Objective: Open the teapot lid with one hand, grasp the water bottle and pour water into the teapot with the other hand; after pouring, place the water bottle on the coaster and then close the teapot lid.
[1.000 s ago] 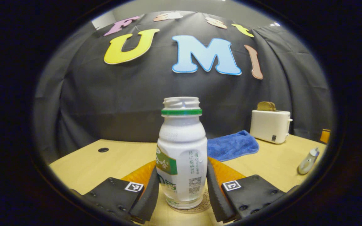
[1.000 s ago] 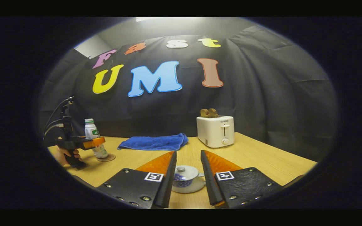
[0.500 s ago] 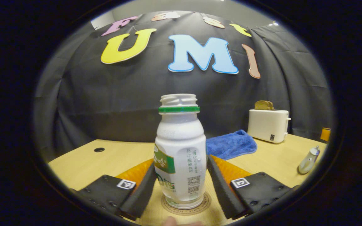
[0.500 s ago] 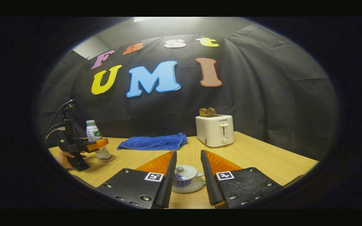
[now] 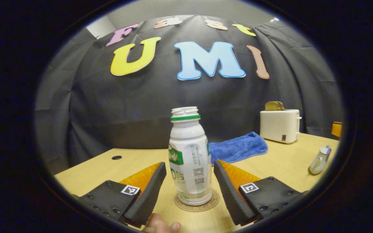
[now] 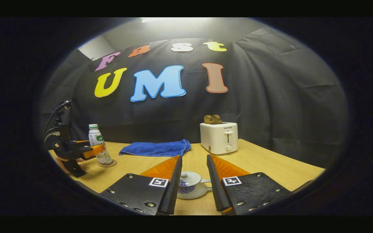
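Bottle (image 5: 190, 158) set upright on coaster (image 5: 197, 204), uncapped, flanked but untouched by the spread left gripper (image 5: 189, 189).
Right gripper (image 6: 194, 183) is parted around the lidded teapot (image 6: 190, 188), untouched; label print is unreadable.

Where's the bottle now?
Left gripper view: bottle upright on the coaster, centre, between the open left gripper fingers, towel behind.

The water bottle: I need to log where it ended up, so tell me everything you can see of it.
The water bottle is white plastic with a green neck ring and a green-and-white label, and no cap on its threaded mouth. It stands upright on a round coaster on the wooden table. The left claw is open around it, fingers apart from its sides. Nothing else touches it.
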